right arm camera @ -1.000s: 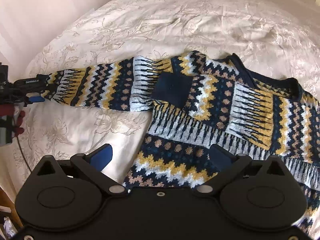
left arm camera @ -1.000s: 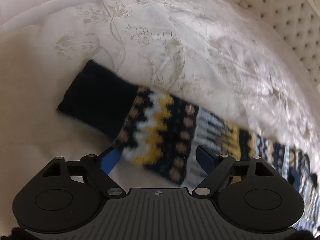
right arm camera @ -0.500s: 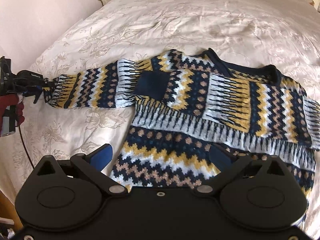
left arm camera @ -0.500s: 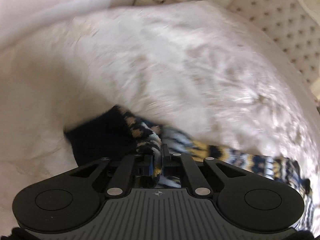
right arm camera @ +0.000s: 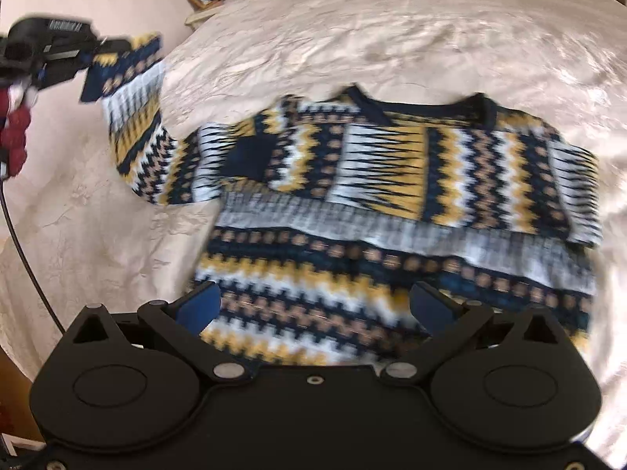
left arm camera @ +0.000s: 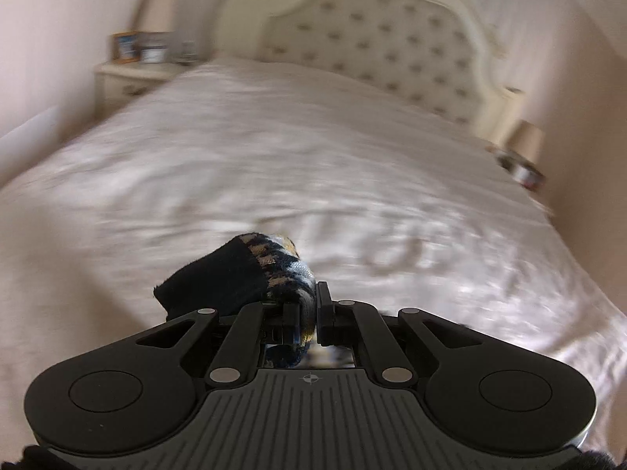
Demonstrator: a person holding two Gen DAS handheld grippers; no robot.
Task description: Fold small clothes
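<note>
A navy, yellow and white patterned sweater (right arm camera: 392, 211) lies spread on the bed. Its one sleeve (right arm camera: 133, 117) is lifted off the cover at the left. My left gripper (left arm camera: 311, 305) is shut on that sleeve near its dark navy cuff (left arm camera: 219, 278), which flops over the fingers. In the right wrist view the left gripper (right arm camera: 84, 60) shows at the upper left, holding the sleeve end in the air. My right gripper (right arm camera: 313, 305) stands open just above the sweater's lower hem, nothing between its blue pads (right arm camera: 200, 305). The other sleeve lies folded across the chest.
The cream embroidered bedcover (left arm camera: 313, 164) fills both views. A tufted headboard (left arm camera: 372, 47) stands at the far end, with a bedside table (left arm camera: 129, 78) bearing a framed picture and lamp at the left. A black cable (right arm camera: 23, 250) hangs at the left bed edge.
My left gripper closed on the sleeve near the cuff and lifted it up off the bed, turning toward the headboard. My right gripper moved nearer the sweater's hem, staying open.
</note>
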